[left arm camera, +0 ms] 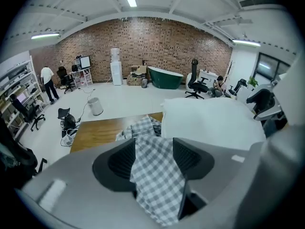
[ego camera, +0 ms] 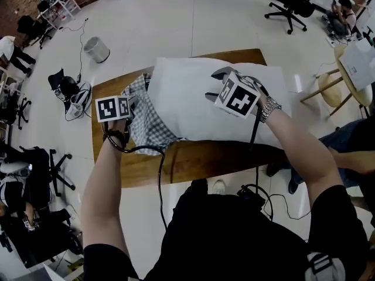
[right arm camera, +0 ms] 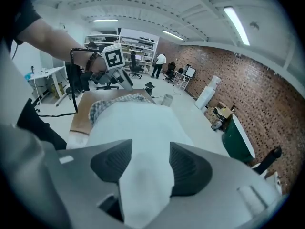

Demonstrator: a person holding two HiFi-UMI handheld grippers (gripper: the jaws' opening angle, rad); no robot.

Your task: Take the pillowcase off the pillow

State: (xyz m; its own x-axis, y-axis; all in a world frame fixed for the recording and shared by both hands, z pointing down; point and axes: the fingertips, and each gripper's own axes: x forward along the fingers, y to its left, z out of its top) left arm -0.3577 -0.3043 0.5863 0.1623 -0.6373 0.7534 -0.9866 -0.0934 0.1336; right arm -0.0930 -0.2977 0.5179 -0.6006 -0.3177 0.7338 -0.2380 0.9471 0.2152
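Wooden table [ego camera: 193,163], grey bin [ego camera: 96,49] beyond, office chair [ego camera: 290,4] behind pillow [ego camera: 193,98]

Steep overhead head view — two close gripper views, pillow [ego camera: 193,95] in all.

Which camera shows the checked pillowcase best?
Head view: the checked pillowcase lies bunched at the left of the pillow, mostly visible. Left gripper view shows a strip between the jaws of the left tool; right gripper view, only a sliver beyond the pillow.
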